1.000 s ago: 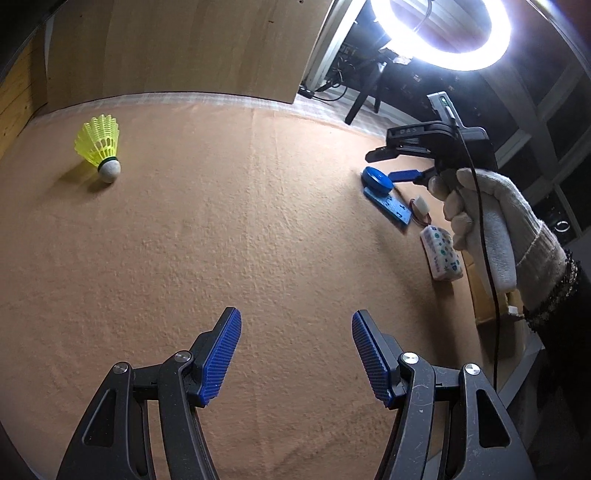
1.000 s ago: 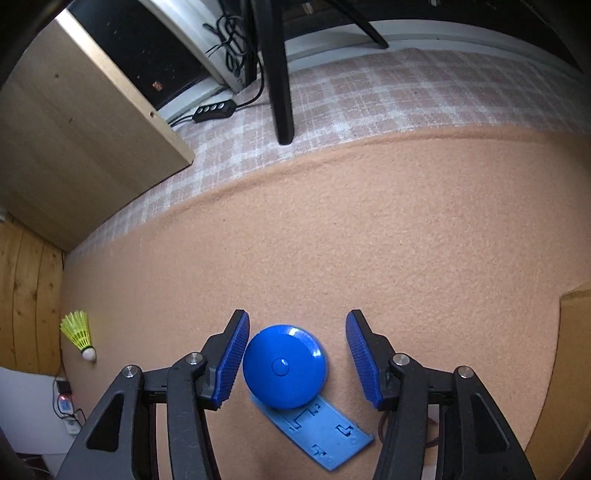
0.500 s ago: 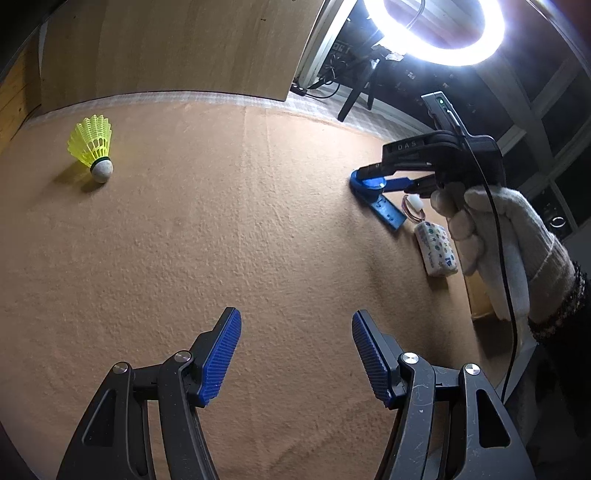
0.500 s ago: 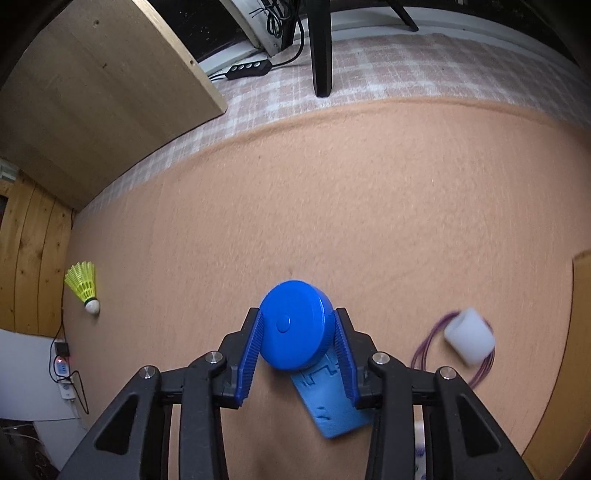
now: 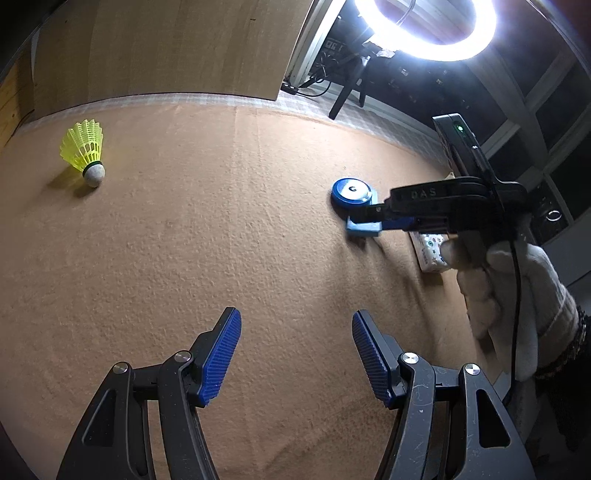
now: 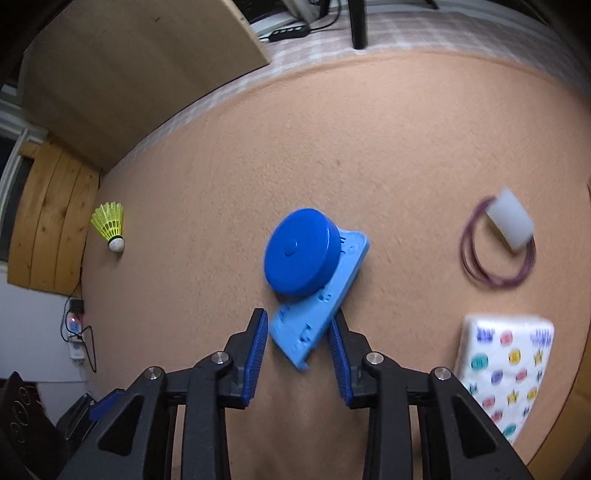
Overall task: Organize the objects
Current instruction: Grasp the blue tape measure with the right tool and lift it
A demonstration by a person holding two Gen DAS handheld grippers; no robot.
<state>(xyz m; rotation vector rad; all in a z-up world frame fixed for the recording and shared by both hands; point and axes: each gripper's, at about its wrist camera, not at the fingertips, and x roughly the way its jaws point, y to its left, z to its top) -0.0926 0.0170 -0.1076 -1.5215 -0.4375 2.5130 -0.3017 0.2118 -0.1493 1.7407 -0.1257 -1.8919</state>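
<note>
The right gripper (image 6: 297,347) is pointing steeply down at the desk (image 6: 406,147), and its jaws are closing with the near end of a light blue plastic plate (image 6: 314,317) lying between the blue pads; the right pad is sitting at the plate's edge, while a gap is showing at the left pad, so the plate is not being clamped. Just ahead of the fingertips, a round dark blue disc (image 6: 299,254) is resting partly on the plate's far end. To the right of the gripper, a white packet printed with coloured shapes (image 6: 506,369) is lying flat, and beyond it a white cylinder (image 6: 511,221) is sitting on a loop of purple cord (image 6: 476,269). Far to the left, a yellow shuttlecock (image 6: 109,225) is lying on its side near the desk's edge.

The left gripper (image 5: 295,354) is hanging above bare orange felt with its jaws wide apart and nothing between them. Ahead and to its right, a gloved hand (image 5: 517,295) is gripping the other tool's handle. A ring light (image 5: 424,29) is glaring beyond the desk's far edge.
</note>
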